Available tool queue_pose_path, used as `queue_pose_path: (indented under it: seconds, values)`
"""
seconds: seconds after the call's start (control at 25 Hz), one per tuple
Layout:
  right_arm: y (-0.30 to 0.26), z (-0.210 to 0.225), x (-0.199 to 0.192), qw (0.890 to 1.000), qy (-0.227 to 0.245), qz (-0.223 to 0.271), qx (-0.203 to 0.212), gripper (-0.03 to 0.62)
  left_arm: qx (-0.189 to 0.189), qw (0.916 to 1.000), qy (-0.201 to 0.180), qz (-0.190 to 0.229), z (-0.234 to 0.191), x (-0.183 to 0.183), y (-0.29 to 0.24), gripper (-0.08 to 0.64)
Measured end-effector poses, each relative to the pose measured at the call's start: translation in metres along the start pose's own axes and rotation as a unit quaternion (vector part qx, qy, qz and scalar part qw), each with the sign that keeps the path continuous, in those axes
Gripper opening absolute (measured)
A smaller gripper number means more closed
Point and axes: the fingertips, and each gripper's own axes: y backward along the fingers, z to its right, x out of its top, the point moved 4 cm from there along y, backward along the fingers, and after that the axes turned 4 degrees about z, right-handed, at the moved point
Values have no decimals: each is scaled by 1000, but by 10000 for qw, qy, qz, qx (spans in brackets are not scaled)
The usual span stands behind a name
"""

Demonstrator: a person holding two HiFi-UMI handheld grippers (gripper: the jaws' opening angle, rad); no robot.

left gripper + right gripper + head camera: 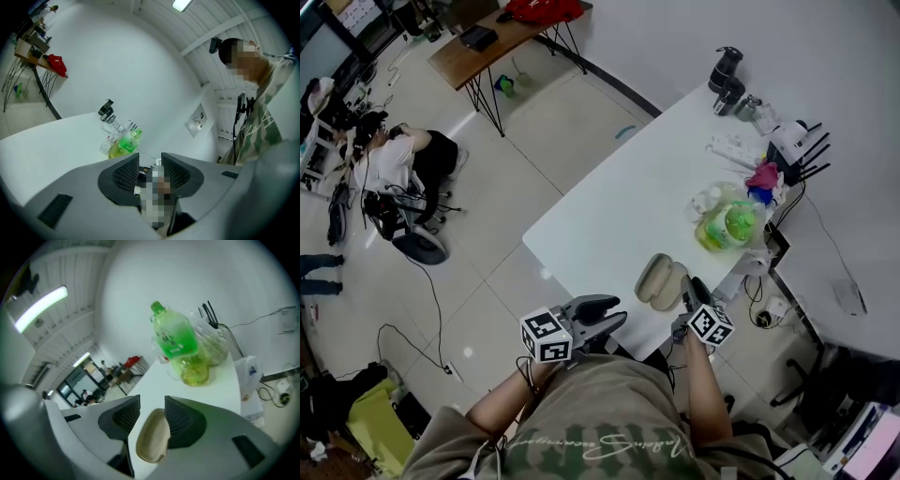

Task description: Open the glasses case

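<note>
The beige glasses case (661, 279) lies on the white table (609, 206) near its front edge, and it looks spread into two shells. In the right gripper view the case (151, 439) shows its pale hollow inside just below the jaws. My right gripper (692, 289) (152, 405) hovers over the case's right end with its jaws apart; the left pad is clear of the case. My left gripper (614, 314) (150, 161) stands open at the table's front edge, left of the case, with nothing held.
A green bottle (729, 225) (178, 341) (125, 143) stands among clutter at the table's right side. A power strip (733, 148), a black flask (724, 70) and a router (797, 141) sit at the far right. Cables hang off the right edge.
</note>
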Motion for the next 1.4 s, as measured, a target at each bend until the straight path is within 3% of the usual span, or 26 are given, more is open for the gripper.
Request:
queue_pose_path:
  seconds: [0.12, 0.28, 0.32, 0.36, 0.52, 0.64, 0.68, 0.72, 0.76, 0.88, 1.12, 1.24, 1.4]
  values:
    - [34, -47, 32, 9901, 611, 850, 937, 162, -229, 9993, -285, 127, 2, 6, -1, 150]
    - [74, -104, 54, 9659, 1606, 1344, 1523, 161, -486, 9968, -578, 258, -4, 22, -1, 141]
    - [83, -116, 57, 9616, 1718, 1402, 1616, 161, -543, 9962, -606, 313, -5, 26, -1, 41]
    - [92, -128, 61, 9584, 1765, 1460, 1705, 161, -602, 9955, -624, 379, -5, 31, -2, 6]
    - [127, -160, 77, 9485, 1693, 1771, 2010, 161, -799, 9921, -753, 612, 4, 44, -11, 6]
    - [152, -176, 82, 9379, 1912, 1955, 2134, 160, -919, 9893, -881, 710, 23, 45, -8, 6]
    - [159, -179, 82, 9351, 1986, 1995, 2153, 137, -950, 9883, -934, 740, 30, 44, -7, 5]
    - [166, -181, 82, 9335, 2016, 2021, 2171, 32, -968, 9875, -982, 768, 37, 41, -6, 5]
    - [173, -181, 80, 9329, 1999, 2023, 2209, 8, -967, 9869, -1017, 794, 45, 37, -4, 5]
    - [196, -182, 68, 9283, 2061, 1945, 2405, 8, -844, 9867, -1086, 863, 67, 18, 2, 5]
    - [271, -180, 42, 9069, 2783, 1974, 2473, 8, -334, 9830, -1443, 1085, 135, -32, 33, 5]
    - [309, -167, 29, 9073, 2698, 2048, 2491, 8, 36, 9794, -1557, 1288, 168, -58, 51, 5]
    - [350, -153, 5, 9173, 2359, 2067, 2455, 8, 405, 9761, -1568, 1447, 210, -85, 79, 5]
